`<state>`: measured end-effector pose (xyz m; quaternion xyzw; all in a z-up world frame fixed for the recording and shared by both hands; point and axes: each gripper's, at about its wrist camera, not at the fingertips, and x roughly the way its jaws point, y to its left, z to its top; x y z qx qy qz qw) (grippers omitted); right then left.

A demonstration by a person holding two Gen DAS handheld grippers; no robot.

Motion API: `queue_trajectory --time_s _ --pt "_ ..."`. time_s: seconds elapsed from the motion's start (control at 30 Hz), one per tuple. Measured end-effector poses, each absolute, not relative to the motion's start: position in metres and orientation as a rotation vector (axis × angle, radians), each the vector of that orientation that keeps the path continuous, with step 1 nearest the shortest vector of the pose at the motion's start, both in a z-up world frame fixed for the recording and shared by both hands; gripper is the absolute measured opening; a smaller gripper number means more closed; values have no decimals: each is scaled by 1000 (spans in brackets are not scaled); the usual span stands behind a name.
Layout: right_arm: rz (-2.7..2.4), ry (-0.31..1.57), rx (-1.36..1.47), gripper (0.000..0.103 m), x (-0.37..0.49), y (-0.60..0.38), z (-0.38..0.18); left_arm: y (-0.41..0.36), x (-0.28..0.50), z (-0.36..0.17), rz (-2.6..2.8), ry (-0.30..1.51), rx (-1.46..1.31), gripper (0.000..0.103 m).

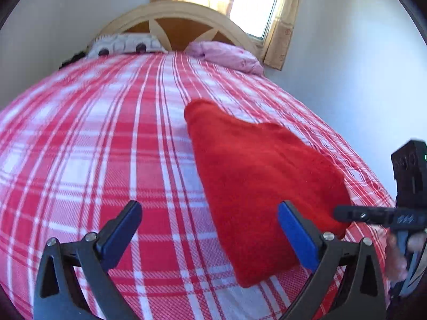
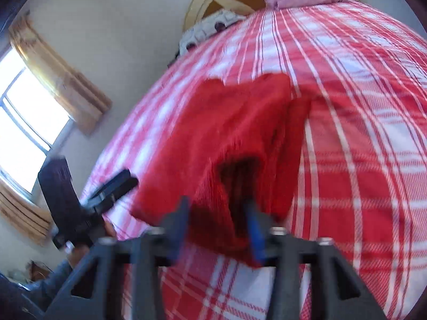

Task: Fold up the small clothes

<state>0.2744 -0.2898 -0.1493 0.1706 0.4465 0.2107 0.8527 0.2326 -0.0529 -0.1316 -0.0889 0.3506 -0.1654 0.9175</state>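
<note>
A small red fleece garment (image 1: 256, 176) lies on the red and white plaid bed. My left gripper (image 1: 210, 229) is open and empty, with its right finger over the garment's near left part. My right gripper (image 2: 217, 224) is closed on the garment's (image 2: 234, 133) near edge, and the red cloth bunches between the blue pads and lifts slightly. In the left wrist view my right gripper (image 1: 344, 212) touches the garment's right edge. In the right wrist view my left gripper (image 2: 117, 184) shows at the left, beside the cloth.
The plaid bedspread (image 1: 93, 138) covers the whole bed. A patterned pillow (image 1: 125, 44) and a pink pillow (image 1: 226, 54) lie at the wooden headboard (image 1: 186, 18). A curtained window (image 1: 256, 2) and a white wall are on the right of the bed.
</note>
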Motion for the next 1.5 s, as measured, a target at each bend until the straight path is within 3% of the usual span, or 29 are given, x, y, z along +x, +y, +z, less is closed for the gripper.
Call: queue_trajectory --time_s 0.1,0.33,0.4,0.63,0.8,0.93,1.0,1.37,1.5 --pt "408 962 382 11 267 -300 -158 -72 220 -137 -355 714 -80 103" --pt "335 933 269 13 258 -286 -154 -108 226 -150 -384 798 133 103" --pt "285 879 206 32 252 -283 -139 -98 220 -145 -398 780 82 103" --pt "311 658 114 39 248 -257 -83 -63 223 -144 -400 739 -112 103" --pt "308 682 13 56 284 -230 -100 -61 222 -143 -380 730 -121 103" --pt "237 814 -20 56 304 -234 -141 -56 224 -146 -374 737 -144 103" --pt "242 775 17 57 301 -248 -154 -53 227 -147 -385 741 -164 103" --pt "200 685 6 57 277 -247 -130 -45 227 -145 -361 721 -188 103" --pt "158 756 -91 59 276 -238 -154 -45 228 -147 -356 727 -187 103"
